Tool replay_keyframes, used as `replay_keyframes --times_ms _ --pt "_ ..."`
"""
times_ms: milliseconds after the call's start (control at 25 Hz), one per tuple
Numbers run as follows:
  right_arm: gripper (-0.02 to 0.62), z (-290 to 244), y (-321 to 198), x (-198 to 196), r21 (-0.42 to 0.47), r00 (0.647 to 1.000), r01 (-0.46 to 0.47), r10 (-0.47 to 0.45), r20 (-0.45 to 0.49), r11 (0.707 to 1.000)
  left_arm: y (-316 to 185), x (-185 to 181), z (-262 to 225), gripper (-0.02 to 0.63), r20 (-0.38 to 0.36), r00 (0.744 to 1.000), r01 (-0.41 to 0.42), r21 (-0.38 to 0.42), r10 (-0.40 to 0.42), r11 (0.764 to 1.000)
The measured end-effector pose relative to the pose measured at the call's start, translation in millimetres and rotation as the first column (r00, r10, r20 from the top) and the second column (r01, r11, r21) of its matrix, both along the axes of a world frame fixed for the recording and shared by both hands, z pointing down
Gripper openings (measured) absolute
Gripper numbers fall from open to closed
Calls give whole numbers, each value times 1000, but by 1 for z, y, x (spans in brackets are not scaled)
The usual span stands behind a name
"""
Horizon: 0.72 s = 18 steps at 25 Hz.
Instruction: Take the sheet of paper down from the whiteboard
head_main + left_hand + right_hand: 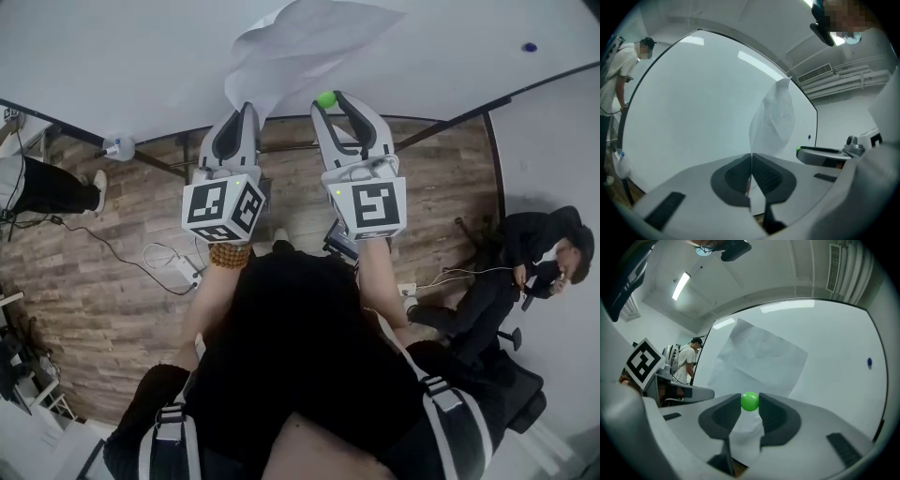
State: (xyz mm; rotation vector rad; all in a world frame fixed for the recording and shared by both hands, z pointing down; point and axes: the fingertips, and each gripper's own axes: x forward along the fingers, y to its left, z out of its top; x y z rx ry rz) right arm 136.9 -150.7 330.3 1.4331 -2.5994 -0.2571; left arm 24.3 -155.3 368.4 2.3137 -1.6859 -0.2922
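Note:
A crumpled white sheet of paper [300, 42] hangs on the whiteboard [131, 66], curling away from it. My left gripper [248, 111] is shut on the sheet's lower edge; in the left gripper view the paper [776, 122] rises from between the closed jaws of the left gripper [751, 176]. My right gripper [328, 101] is closed on a small green ball magnet [325, 98] at the sheet's lower right. In the right gripper view the green magnet [750, 401] sits pinched between both pads of the right gripper [750, 405], in front of the paper [759, 359].
A blue magnet [530, 47] sticks to the board far right. A small bottle [117, 147] rests on the board's tray at left. One person [544, 253] crouches at right, another person [47, 183] stands at left. Cables and a power strip [183, 272] lie on the wooden floor.

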Motion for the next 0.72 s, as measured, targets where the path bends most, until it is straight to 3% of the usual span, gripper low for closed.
replay_keyframes --times_ms 720 --pt "118 -24 -5 -18 80 1000 -1 1 -9 997 -7 -17 -20 11 -12 1000 7 49 -6 999"
